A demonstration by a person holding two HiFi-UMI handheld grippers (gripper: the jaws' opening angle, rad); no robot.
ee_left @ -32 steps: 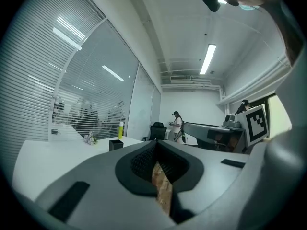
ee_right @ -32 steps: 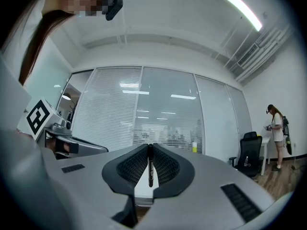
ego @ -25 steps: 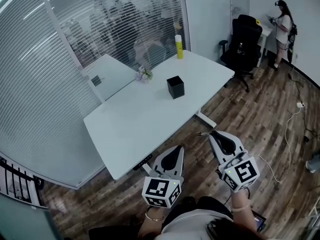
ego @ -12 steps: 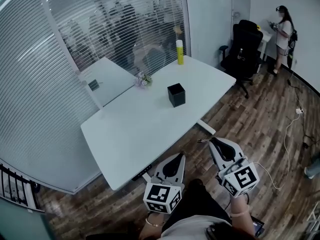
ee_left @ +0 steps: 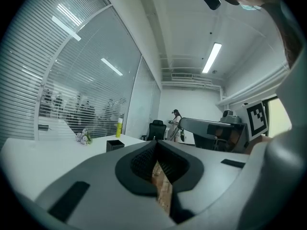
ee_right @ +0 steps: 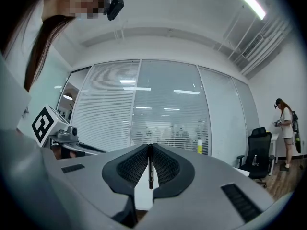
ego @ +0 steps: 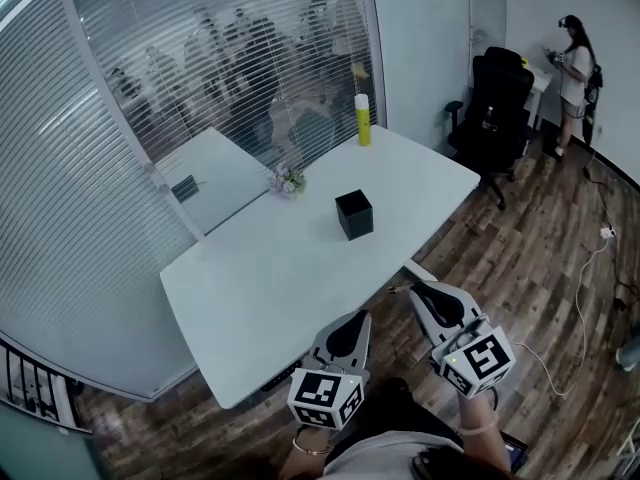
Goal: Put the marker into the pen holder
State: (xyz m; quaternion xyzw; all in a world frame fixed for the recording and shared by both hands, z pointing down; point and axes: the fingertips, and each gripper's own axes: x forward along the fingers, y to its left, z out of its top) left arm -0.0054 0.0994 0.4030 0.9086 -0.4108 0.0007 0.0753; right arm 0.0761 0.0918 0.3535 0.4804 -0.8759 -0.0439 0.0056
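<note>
The black square pen holder (ego: 353, 214) stands on the white table (ego: 260, 268), right of its middle; it also shows small in the left gripper view (ee_left: 115, 145). My right gripper (ego: 414, 289) hovers off the table's near edge over the floor, shut on a thin black marker (ee_right: 150, 169) that sits upright between the pads, its tip poking out ahead (ego: 397, 290). My left gripper (ego: 353, 317) is beside it at the table's near edge, jaws shut with nothing between them (ee_left: 156, 143).
A yellow bottle (ego: 363, 120) stands at the table's far corner and a small bunch of flowers (ego: 287, 180) at its far edge. A black office chair (ego: 498, 96) and a person (ego: 575, 68) are at the back right. A cable (ego: 585, 298) lies on the wooden floor.
The table and pen holder have shifted a little lower in the head view. Both grippers stay shut and keep their places side by side near the table's edge.
</note>
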